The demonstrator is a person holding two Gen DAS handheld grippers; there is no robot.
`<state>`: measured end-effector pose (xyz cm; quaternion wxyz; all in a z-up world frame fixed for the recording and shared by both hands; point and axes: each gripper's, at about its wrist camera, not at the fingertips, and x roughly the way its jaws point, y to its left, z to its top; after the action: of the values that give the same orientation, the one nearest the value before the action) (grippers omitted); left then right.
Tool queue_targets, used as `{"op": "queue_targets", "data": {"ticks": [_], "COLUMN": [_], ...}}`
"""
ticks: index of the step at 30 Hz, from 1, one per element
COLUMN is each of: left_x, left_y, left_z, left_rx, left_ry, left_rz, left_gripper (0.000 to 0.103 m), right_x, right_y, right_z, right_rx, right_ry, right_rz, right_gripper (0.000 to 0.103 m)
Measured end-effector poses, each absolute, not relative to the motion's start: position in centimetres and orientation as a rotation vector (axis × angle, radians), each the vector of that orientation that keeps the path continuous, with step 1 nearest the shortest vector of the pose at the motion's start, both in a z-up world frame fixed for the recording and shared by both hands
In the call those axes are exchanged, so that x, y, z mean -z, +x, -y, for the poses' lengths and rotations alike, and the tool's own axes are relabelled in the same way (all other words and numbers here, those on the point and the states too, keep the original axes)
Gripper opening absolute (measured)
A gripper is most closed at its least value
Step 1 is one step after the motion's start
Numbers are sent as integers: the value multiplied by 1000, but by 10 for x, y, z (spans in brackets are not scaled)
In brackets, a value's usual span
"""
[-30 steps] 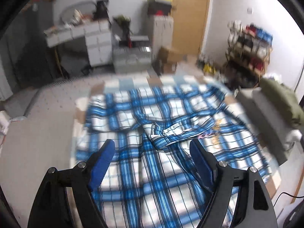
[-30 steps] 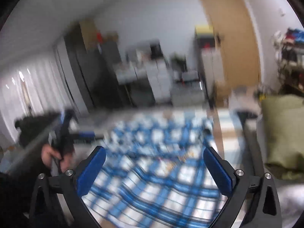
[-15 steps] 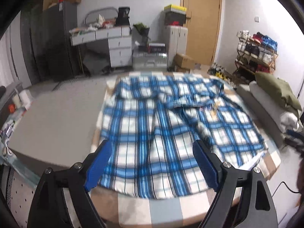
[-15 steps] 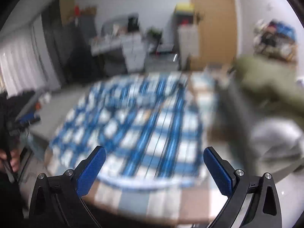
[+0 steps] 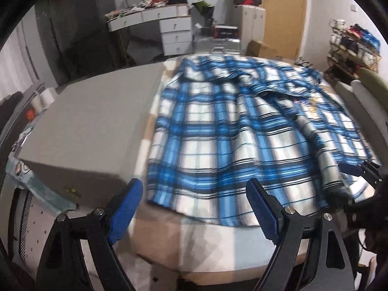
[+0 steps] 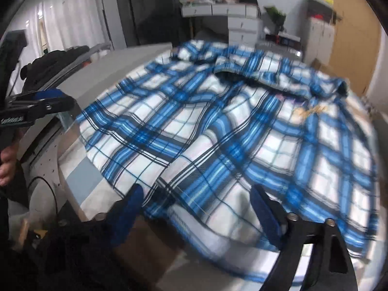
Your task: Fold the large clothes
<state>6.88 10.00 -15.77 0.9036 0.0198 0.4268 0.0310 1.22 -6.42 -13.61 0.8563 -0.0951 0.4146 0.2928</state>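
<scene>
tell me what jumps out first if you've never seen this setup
A large blue and white plaid shirt lies spread over the padded table, filling the middle of both views. Both sets of blue-padded tongs, left and right, hang open at its near hem; the right has just been closing, with cloth between its pads.

A lived-in bedroom in a home — white dresser (image 5: 175,34) with cluttered top, wooden door (image 5: 281,12), shoe rack (image 5: 351,46) by the wall, curtained window (image 6: 58,17), cardboard boxes (image 5: 263,48), patchwork-covered bed (image 5: 218,242) — stored belongings all around
</scene>
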Motion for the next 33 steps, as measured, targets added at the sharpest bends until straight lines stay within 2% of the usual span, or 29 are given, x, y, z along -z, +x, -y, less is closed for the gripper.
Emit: {"op": "queue_targets", "data": {"ticks": [1,3,5,9,13,18,20,21,22,23,27,31,32,33], "left_x": [159,163,166,170,176,194,199,203,204,206,214,220,220,219], "left_y": [69,69,70,70,72,76,78,79,81,83,89,90,91,92], "left_z": [-104,-113,-122,-133,-137,-128,-121,-117,-116,-113,-107,-107,-108,-110], "left_rx": [-84,-106,-126,-153,-145,-42,-40,-34,-34,-37,-34,11,20,12], "left_ry": [40,27,10,-24,-35,-61,-33,-8,3,15,41,33,15,12], "left_rz": [-889,-898,-909,-927,-956,-1033,-1040,-1047,-1051,-1059,-1079,-1082,-1083,-1077], "left_gripper": [84,84,84,84,84,84,84,84,84,84,83,63,62,54], "right_x": [140,147,149,149,147,133,120,114,108,99,90,103,112,118], "right_y": [15,20,20,11,-2,-15,-18,-20,-21,-21,-5,20,32,38], "right_z": [64,76,88,116,126,151,162,170,179,193,236,272,283,288], "right_rx": [-609,-597,-580,-537,-497,-527,-508,-482,-452,-407,-200,-43,-19,-19], "right_ry": [-197,-141,-98,-59,-84,-2,22,31,39,53,51,52,74,92], "right_rz": [-889,-908,-924,-954,-943,-908,-850,-821,-794,-756,-752,-806,-849,-875], "right_gripper": [53,38,10,5,7,17,43,50,61,67,71,71,70,70]}}
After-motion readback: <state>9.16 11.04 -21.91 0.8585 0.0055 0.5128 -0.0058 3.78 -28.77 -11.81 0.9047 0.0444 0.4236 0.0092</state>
